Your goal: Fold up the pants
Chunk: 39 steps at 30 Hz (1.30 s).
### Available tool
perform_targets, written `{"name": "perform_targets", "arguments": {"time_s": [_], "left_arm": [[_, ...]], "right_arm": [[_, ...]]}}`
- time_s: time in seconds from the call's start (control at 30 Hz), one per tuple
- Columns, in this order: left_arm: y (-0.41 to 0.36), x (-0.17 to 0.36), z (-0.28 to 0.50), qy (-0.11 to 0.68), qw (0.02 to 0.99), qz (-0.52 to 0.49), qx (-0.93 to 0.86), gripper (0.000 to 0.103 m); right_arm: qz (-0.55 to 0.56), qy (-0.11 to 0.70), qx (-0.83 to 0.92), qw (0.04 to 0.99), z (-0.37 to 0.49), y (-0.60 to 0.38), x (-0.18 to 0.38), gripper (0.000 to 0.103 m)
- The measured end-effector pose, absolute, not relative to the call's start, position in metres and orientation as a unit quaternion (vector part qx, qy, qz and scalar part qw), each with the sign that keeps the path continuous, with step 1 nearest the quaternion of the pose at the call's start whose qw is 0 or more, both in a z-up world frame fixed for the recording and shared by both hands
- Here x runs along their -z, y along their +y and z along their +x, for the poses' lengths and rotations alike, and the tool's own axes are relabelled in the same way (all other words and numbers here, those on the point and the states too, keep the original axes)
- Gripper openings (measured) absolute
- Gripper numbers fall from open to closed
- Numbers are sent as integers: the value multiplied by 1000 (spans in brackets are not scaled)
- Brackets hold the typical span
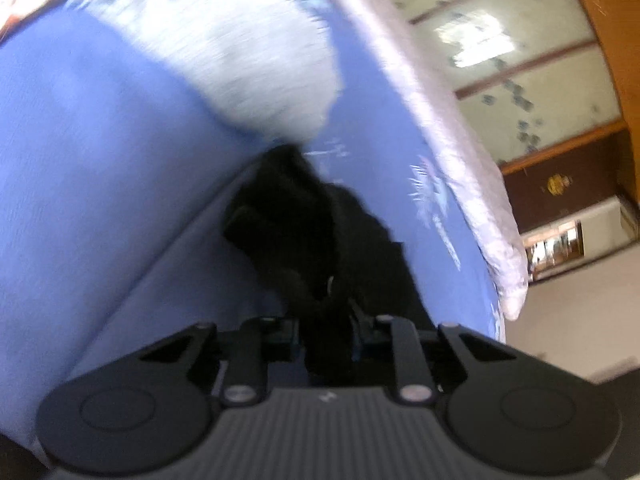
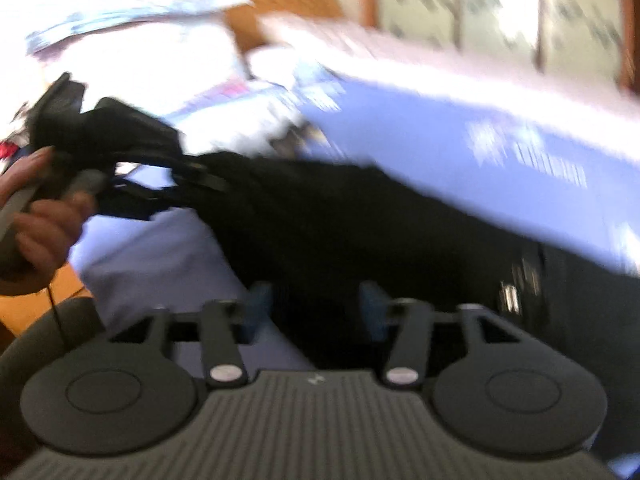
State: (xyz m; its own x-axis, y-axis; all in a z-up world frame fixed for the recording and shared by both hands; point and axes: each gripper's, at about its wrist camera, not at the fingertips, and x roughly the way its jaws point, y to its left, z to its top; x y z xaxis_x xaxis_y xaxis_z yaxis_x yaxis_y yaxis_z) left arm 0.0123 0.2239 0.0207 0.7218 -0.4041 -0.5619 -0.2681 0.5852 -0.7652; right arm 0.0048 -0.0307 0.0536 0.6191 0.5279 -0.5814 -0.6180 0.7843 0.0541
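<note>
The black pants (image 1: pixel 320 236) hang from my left gripper (image 1: pixel 326 320), whose fingers are closed on a bunch of the fabric, lifted above the blue bedsheet (image 1: pixel 100 160). In the right wrist view the pants (image 2: pixel 360 220) stretch across the bed from the left gripper (image 2: pixel 132 176), held by a hand at the left, to my right gripper (image 2: pixel 316 312). The right gripper's fingers stand apart with black fabric between and beyond them; the blur hides whether they pinch it.
A white pillow (image 1: pixel 224 48) lies on the blue sheet (image 2: pixel 460 152). The pale mattress edge (image 1: pixel 452 140) runs down the right of the left wrist view. A wooden headboard (image 2: pixel 280 4) and patterned panels (image 2: pixel 500 8) stand behind the bed.
</note>
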Motion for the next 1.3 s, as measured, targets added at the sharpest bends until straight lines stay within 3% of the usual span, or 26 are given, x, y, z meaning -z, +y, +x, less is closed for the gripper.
{"name": "perform_targets", "arguments": {"time_s": [0.17, 0.43, 0.47, 0.5, 0.6, 0.77, 1.0, 1.17, 1.3], "left_arm": [[204, -46, 16, 374, 837, -396, 50, 19], [213, -49, 19, 379, 825, -416, 58, 20], [214, -50, 19, 382, 823, -415, 61, 20], [213, -51, 19, 381, 824, -415, 65, 20], [216, -60, 15, 371, 827, -417, 69, 27], [222, -78, -5, 313, 825, -458, 106, 47], [189, -100, 1, 307, 841, -427, 129, 47], [131, -90, 22, 358, 832, -389, 168, 47], [85, -72, 36, 399, 824, -359, 179, 47]], "right_arm": [[-155, 262, -363, 881, 16, 27, -58, 80], [-236, 215, -357, 878, 49, 100, -40, 76], [-242, 209, -356, 878, 50, 104, -39, 67], [-251, 202, -355, 877, 50, 107, -37, 46], [-262, 198, -342, 881, 45, 109, -34, 21], [-129, 252, -300, 911, 62, 70, -56, 20], [195, 276, -195, 921, 74, -84, -97, 20], [271, 239, -115, 925, 39, -192, -99, 20], [332, 249, -39, 909, 12, -263, -70, 20]]}}
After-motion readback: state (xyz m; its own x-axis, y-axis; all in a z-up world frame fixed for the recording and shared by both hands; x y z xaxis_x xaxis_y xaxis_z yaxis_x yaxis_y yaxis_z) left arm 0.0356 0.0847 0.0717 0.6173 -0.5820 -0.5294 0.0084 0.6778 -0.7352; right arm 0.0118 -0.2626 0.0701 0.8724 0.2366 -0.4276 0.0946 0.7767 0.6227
